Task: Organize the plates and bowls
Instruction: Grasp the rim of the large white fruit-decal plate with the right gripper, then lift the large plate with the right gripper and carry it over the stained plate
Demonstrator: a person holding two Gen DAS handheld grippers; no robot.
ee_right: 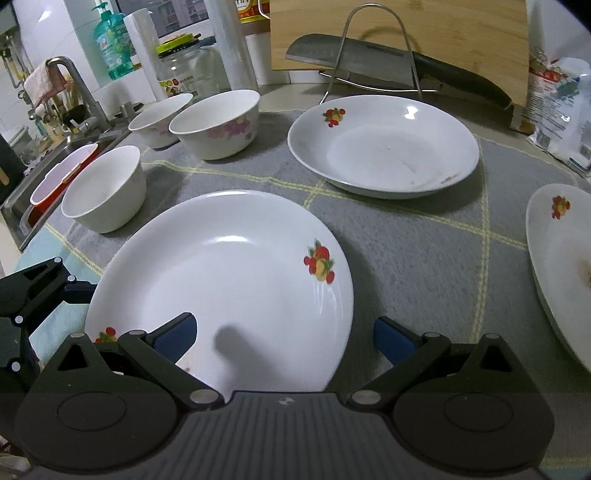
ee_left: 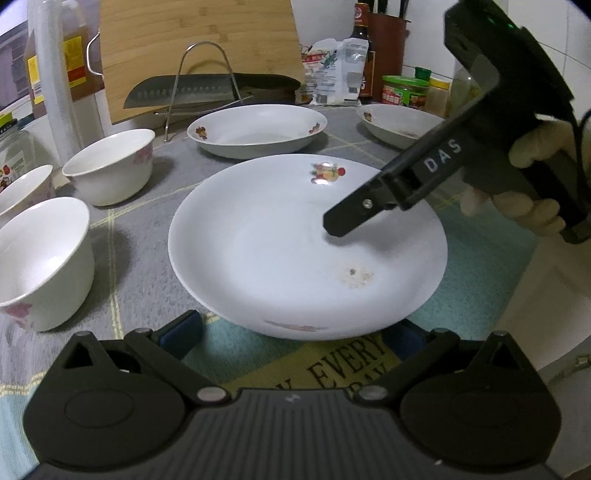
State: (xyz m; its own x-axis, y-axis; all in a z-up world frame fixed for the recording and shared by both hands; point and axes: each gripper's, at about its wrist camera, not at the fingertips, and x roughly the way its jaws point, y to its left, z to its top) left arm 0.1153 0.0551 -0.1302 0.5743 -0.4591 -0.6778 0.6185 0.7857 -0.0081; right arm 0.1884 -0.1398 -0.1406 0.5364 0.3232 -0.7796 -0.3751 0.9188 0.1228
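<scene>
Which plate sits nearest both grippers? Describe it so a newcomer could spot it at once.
Start at the bamboo cutting board leaning at the back, then come forward across the grey mat, past the plate lying in front of the board. The nearest plate lies between the open left gripper and right gripper. Unlike its neighbours, it has a brown stain by its near rim in the left view.

Glossy white china plates and bowls sit on a matt woven cloth mat; bamboo wood board behind.
</scene>
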